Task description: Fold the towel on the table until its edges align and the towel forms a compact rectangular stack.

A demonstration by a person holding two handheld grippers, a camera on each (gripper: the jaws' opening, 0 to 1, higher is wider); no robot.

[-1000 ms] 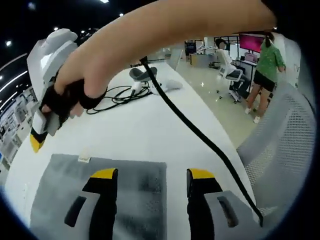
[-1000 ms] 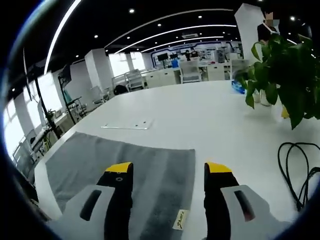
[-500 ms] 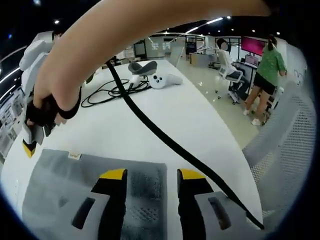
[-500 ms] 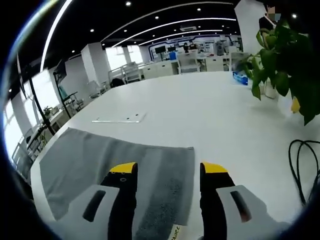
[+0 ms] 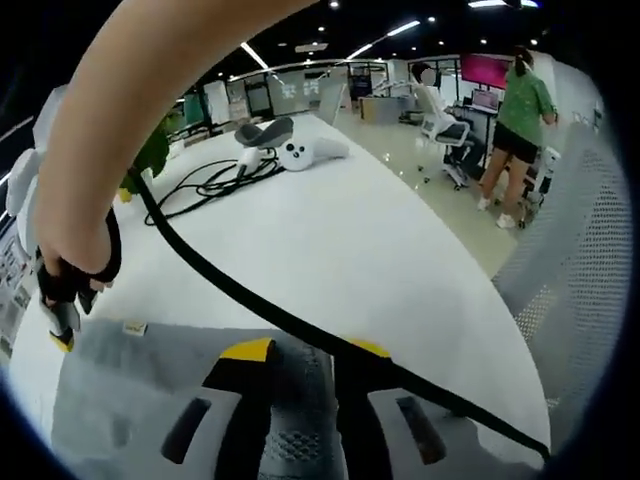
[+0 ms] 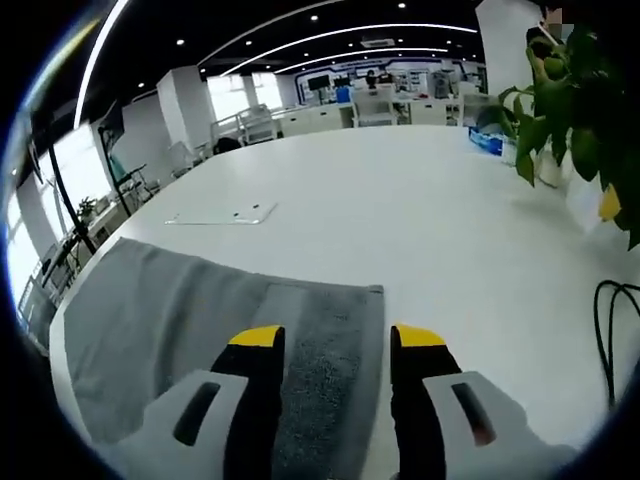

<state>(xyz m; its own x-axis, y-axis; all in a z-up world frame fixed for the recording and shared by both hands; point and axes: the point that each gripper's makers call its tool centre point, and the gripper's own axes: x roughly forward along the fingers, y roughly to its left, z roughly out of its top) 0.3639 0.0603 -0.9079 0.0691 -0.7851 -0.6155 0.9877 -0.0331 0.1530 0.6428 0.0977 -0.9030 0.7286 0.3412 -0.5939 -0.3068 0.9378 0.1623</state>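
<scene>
The grey towel (image 5: 140,400) lies flat on the white table (image 5: 330,240), with a small label (image 5: 133,327) at its far edge. My left gripper (image 5: 308,349) stands at the towel's right edge, its yellow-tipped jaws drawn close with a bunched strip of cloth between them. In the right gripper view the towel (image 6: 150,310) spreads to the left. My right gripper (image 6: 335,336) is open over its far right corner, cloth lying between the jaws. A hand holds that right gripper (image 5: 60,320) at the left of the left gripper view, near the label.
A black cable (image 5: 220,285) crosses the table and my left jaws. Coiled cables and a white controller (image 5: 310,152) lie farther back. A mesh chair (image 5: 580,290) stands by the table edge, a person (image 5: 520,110) beyond. A plant (image 6: 575,100), a flat white strip (image 6: 220,214) and a cable (image 6: 612,330) are nearby.
Both pairs of jaws have narrowed, the left far more, pinching towel cloth. Both cameras have dropped closer to the towel. The hand with the other gripper sits lower and farther left.
</scene>
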